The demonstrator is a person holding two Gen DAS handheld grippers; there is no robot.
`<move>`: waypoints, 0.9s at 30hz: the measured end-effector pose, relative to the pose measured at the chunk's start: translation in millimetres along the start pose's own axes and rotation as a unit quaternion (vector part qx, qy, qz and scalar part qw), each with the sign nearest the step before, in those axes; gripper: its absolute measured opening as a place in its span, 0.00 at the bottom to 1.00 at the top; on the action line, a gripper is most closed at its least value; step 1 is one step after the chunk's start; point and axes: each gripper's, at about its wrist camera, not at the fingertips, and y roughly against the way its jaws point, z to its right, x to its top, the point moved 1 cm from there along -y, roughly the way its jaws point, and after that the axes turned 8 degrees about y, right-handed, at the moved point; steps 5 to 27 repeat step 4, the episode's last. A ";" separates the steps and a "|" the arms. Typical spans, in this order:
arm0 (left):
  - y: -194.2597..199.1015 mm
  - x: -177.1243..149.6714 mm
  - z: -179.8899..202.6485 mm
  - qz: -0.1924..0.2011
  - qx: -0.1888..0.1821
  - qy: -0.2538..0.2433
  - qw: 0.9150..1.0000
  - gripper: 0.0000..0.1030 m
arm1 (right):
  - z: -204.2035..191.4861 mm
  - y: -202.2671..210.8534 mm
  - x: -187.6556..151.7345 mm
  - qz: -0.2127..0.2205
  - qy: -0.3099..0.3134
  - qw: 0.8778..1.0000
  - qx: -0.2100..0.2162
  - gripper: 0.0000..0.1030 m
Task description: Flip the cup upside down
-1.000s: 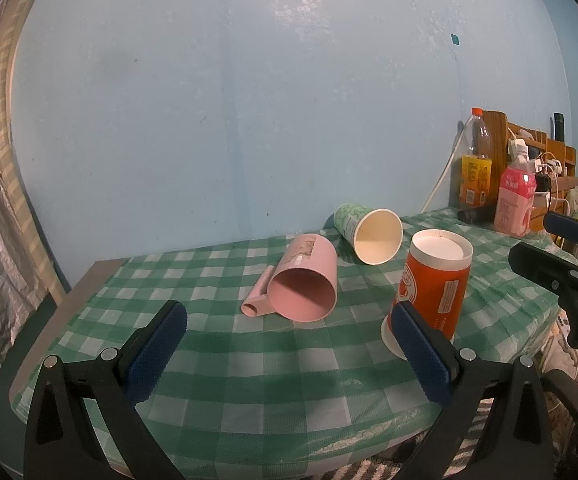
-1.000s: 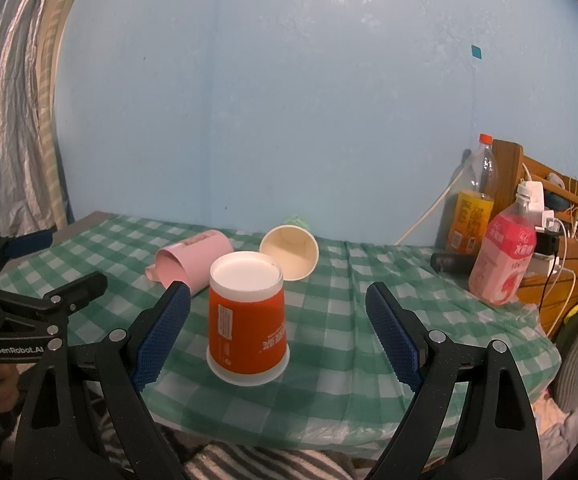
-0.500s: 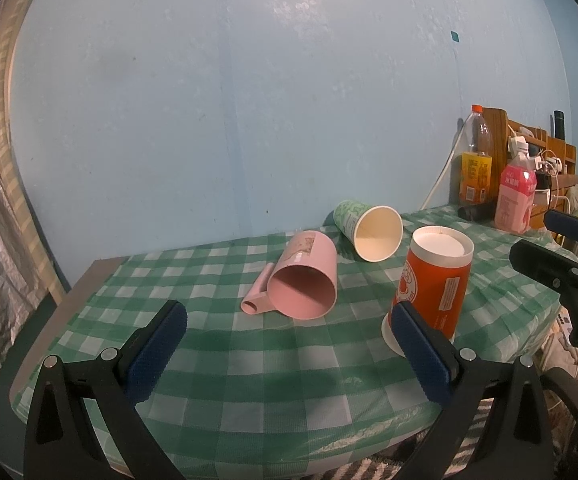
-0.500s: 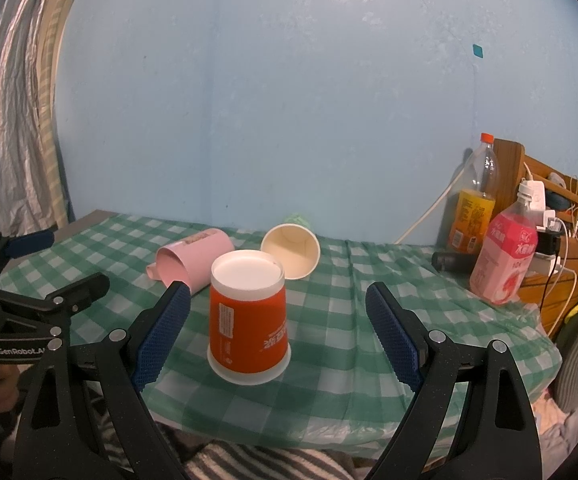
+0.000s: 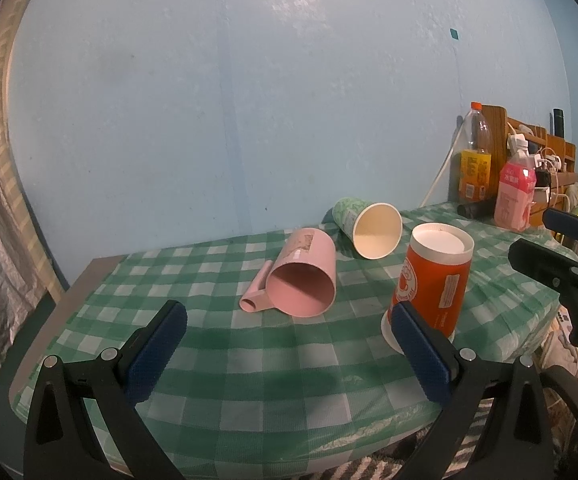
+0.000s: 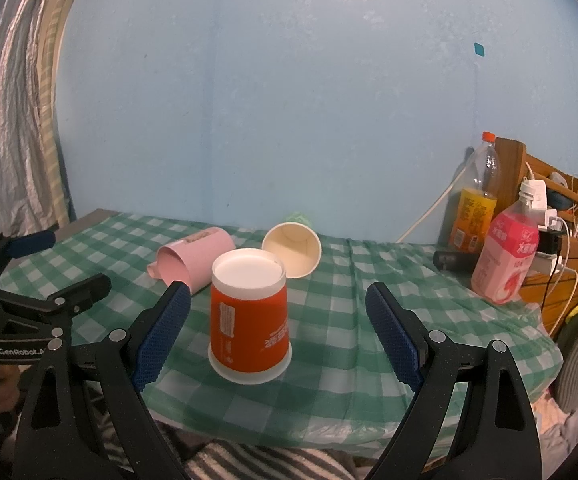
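An orange paper cup (image 6: pixel 249 316) stands upside down, white base up, near the front of the green checked table (image 6: pixel 349 300); it also shows in the left wrist view (image 5: pixel 433 280). A pink mug (image 5: pixel 305 276) lies on its side, mouth toward me, also in the right wrist view (image 6: pixel 199 256). A green paper cup (image 5: pixel 369 228) lies on its side behind it, also in the right wrist view (image 6: pixel 293 248). My left gripper (image 5: pixel 289 360) is open and empty in front of the pink mug. My right gripper (image 6: pixel 277 344) is open, its fingers on either side of the orange cup without touching it.
An orange drink bottle (image 6: pixel 473 204) and a pink drink bottle (image 6: pixel 505 260) stand at the table's back right, beside a wooden shelf (image 6: pixel 561 216) with chargers and cables. A blue wall stands behind the table. A curtain (image 6: pixel 5 120) hangs at the left.
Almost nothing has moved. Both grippers stay open and the cups lie as before, with only a slight camera drift.
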 end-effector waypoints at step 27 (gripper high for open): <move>-0.6 -1.0 0.3 -0.001 0.000 -0.003 1.000 1.00 | -0.4 0.1 -0.1 0.000 0.000 1.000 0.000 0.86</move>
